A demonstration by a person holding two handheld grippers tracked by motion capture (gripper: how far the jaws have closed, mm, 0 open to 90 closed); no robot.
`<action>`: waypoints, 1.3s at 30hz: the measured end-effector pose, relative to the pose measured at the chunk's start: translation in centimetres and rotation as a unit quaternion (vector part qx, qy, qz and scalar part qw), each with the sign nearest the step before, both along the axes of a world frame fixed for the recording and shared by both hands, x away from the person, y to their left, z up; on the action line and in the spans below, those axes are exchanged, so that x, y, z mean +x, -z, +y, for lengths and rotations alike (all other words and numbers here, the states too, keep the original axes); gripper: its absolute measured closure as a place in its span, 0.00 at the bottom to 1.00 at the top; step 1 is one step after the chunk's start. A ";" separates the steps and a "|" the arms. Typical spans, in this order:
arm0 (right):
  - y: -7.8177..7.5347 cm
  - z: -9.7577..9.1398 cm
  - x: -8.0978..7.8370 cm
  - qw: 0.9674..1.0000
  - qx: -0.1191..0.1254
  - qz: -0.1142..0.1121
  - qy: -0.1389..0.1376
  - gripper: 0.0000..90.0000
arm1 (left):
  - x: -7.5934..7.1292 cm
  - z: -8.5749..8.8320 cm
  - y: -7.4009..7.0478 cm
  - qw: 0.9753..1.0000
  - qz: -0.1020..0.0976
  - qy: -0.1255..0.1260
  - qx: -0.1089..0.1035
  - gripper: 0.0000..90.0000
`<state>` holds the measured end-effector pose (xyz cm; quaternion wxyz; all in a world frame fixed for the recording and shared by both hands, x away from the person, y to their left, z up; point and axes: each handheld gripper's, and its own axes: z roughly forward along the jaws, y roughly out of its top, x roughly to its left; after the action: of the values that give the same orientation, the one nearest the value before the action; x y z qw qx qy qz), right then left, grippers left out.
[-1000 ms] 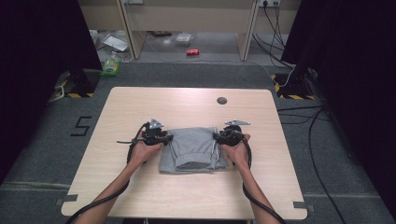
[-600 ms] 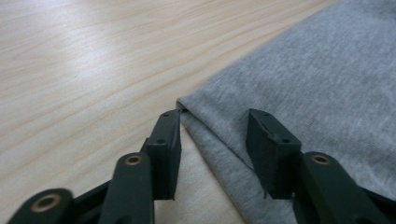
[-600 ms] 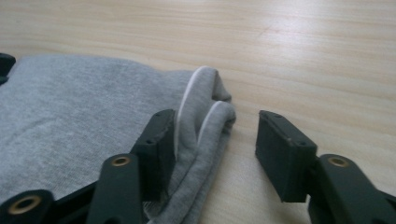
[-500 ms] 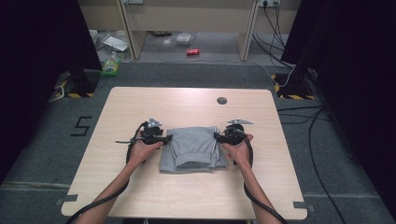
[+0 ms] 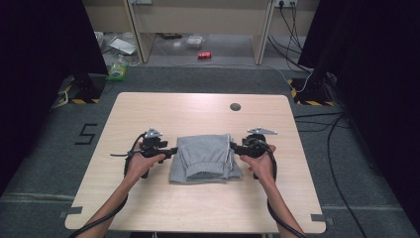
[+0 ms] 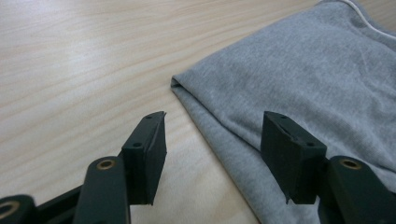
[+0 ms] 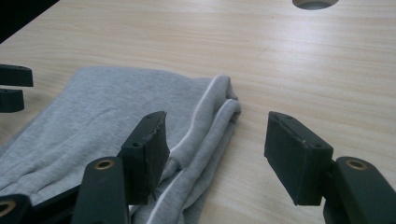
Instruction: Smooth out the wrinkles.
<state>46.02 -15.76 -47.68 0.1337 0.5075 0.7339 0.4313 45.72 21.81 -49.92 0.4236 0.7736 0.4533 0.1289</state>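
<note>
Folded grey sweatpants (image 5: 205, 158) lie flat on the wooden table (image 5: 198, 114), roughly at its middle and a bit toward the person's edge. White side stripe (image 5: 229, 153) runs along the sweatpants' right edge; the waistband end looks to face the person, though the high view is too coarse to be sure.

Left gripper (image 5: 171, 150) sits just beside the sweatpants' left edge, pointing in at them. Its jaws have just been opening and now stand well apart. In the left gripper view (image 6: 212, 156) the folded edge of the cloth (image 6: 299, 70) runs through the gap below them, with neither pad pressing on it. Nothing held.

Right gripper (image 5: 234, 147) sits just beside the sweatpants' right edge, mirroring the left one. Its jaws have also just been opening and stand wide. In the right gripper view (image 7: 215, 158) the left pad hangs over the striped fold (image 7: 205, 126) and the right pad over bare table beside the sweatpants. No grip on the cloth.

Both hands are on the gripper handles, forearms coming in from the near table edge either side of the sweatpants. A round cable hole (image 5: 235, 106) lies in the tabletop beyond the sweatpants, toward the far right.
</note>
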 end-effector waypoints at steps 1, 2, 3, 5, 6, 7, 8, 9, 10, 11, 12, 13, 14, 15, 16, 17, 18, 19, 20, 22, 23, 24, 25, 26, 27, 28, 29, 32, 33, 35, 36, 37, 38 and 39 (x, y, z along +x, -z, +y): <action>-0.1 0.1 -0.1 1.000 0.000 0.000 0.000 0.44 | -0.2 0.1 0.0 1.000 0.000 0.001 -0.001 0.44; -0.1 0.1 -0.2 1.000 -0.001 -0.002 -0.004 0.44 | -0.3 0.1 0.0 1.000 0.000 0.002 -0.001 0.44; -0.1 0.2 -0.3 1.000 -0.002 0.000 -0.004 0.44 | -0.5 0.2 0.0 1.000 -0.001 0.004 -0.001 0.44; -0.1 0.3 -0.6 1.000 -0.005 -0.002 -0.008 0.44 | -0.8 0.3 -0.1 1.000 0.000 0.007 -0.002 0.43; -0.1 0.4 -0.7 1.000 -0.006 -0.001 -0.008 0.43 | -1.0 0.4 -0.1 1.000 -0.001 0.007 -0.004 0.43; -0.1 0.4 -0.8 1.000 -0.006 -0.001 -0.010 0.43 | -1.2 0.4 -0.1 1.000 -0.001 0.007 -0.005 0.42; -0.1 0.5 -0.9 1.000 -0.006 -0.001 -0.011 0.43 | -1.3 0.5 -0.1 1.000 -0.001 0.010 -0.002 0.42; -0.1 0.5 -1.0 1.000 -0.005 0.001 -0.012 0.43 | -1.4 0.5 -0.2 1.000 -0.001 0.011 -0.002 0.42; -0.2 0.6 -1.1 1.000 -0.005 0.000 -0.013 0.43 | -1.5 0.6 -0.2 1.000 -0.003 0.009 -0.005 0.41; -0.2 0.6 -1.1 1.000 -0.006 -0.001 -0.013 0.42 | -1.6 0.6 -0.2 1.000 -0.003 0.010 -0.006 0.41; -0.2 0.7 -1.2 1.000 -0.006 -0.002 -0.013 0.42 | -1.6 0.7 -0.3 1.000 -0.004 0.008 -0.006 0.40; -0.2 0.7 -1.3 1.000 -0.007 -0.003 -0.014 0.42 | -1.7 0.7 -0.2 1.000 -0.005 0.006 -0.007 0.39; -0.2 0.7 -1.3 1.000 -0.007 -0.001 -0.014 0.42 | -1.8 0.8 -0.2 1.000 -0.004 0.007 -0.007 0.39; -0.2 0.8 -1.4 1.000 -0.006 -0.001 -0.014 0.42 | -1.9 0.8 -0.1 1.000 -0.003 0.008 -0.008 0.38; -0.2 0.9 -1.5 1.000 -0.006 -0.002 -0.014 0.42 | -1.9 0.8 -0.1 1.000 -0.003 0.009 -0.007 0.37; -0.2 0.9 -1.5 1.000 -0.008 -0.004 -0.017 0.41 | -2.0 0.9 0.1 1.000 -0.002 0.009 -0.007 0.37; -0.2 1.0 -1.6 1.000 -0.006 -0.002 -0.017 0.41 | -2.1 0.9 0.1 1.000 0.000 0.010 -0.006 0.37; -0.3 1.0 -1.7 1.000 -0.006 -0.005 -0.019 0.41 | -2.2 0.9 0.2 1.000 0.001 0.011 -0.006 0.36; -0.4 1.1 -1.8 1.000 -0.005 -0.005 -0.020 0.41 | -2.3 0.9 0.3 1.000 0.002 0.013 -0.005 0.36; -0.5 1.2 -2.1 1.000 -0.008 -0.008 -0.023 0.41 | -2.5 1.0 0.4 1.000 0.002 0.015 -0.005 0.35; -0.5 1.3 -2.3 1.000 -0.011 -0.009 -0.025 0.41 | -2.7 1.0 0.4 1.000 0.002 0.015 -0.004 0.35; -0.5 1.4 -2.4 1.000 -0.014 -0.009 -0.026 0.41 | -2.8 1.0 0.4 1.000 0.001 0.017 -0.004 0.35; -0.5 1.4 -2.6 0.999 -0.016 -0.010 -0.027 0.40 | -3.0 1.1 0.4 1.000 0.002 0.018 -0.003 0.34; -0.5 1.4 -2.7 0.999 -0.015 -0.008 -0.028 0.40 | -3.2 1.2 0.5 1.000 0.001 0.018 -0.002 0.34; -0.4 1.5 -2.8 0.999 -0.015 -0.008 -0.030 0.40 | -3.3 1.3 0.5 1.000 0.001 0.019 -0.001 0.34; -0.4 1.5 -3.0 0.999 -0.014 -0.006 -0.031 0.40 | -3.5 1.4 0.6 1.000 0.002 0.018 0.001 0.34; -0.4 1.5 -3.1 0.999 -0.015 -0.007 -0.032 0.40 | -3.7 1.5 0.6 1.000 0.003 0.019 0.001 0.33; -0.2 1.6 -3.5 0.999 -0.020 -0.005 -0.036 0.39 | -4.1 1.8 0.7 1.000 0.003 0.017 0.002 0.33; -0.2 1.5 -3.7 0.999 -0.022 -0.005 -0.036 0.39 | -4.3 1.9 0.7 1.000 0.003 0.017 0.002 0.33; -0.3 1.4 -4.2 0.999 -0.024 -0.009 -0.039 0.39 | -4.7 2.1 0.7 1.000 0.001 0.018 0.003 0.32; -0.3 1.3 -4.4 0.999 -0.022 -0.007 -0.037 0.39 | -5.0 2.3 0.7 1.000 -0.002 0.020 0.004 0.32; -0.3 1.2 -4.7 0.999 -0.024 -0.009 -0.039 0.39 | -5.3 2.4 0.6 1.000 -0.003 0.021 0.004 0.32; -0.3 1.1 -5.0 0.999 -0.023 -0.007 -0.039 0.38 | -5.5 2.6 0.6 1.000 -0.005 0.021 0.004 0.32; -0.2 1.0 -5.2 0.999 -0.024 -0.008 -0.039 0.38 | -5.8 2.8 0.6 1.000 -0.006 0.021 0.005 0.32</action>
<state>40.83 -14.77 -47.44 0.1343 0.4720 0.7621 0.4224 39.90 24.60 -50.56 0.4253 0.7839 0.4341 0.1268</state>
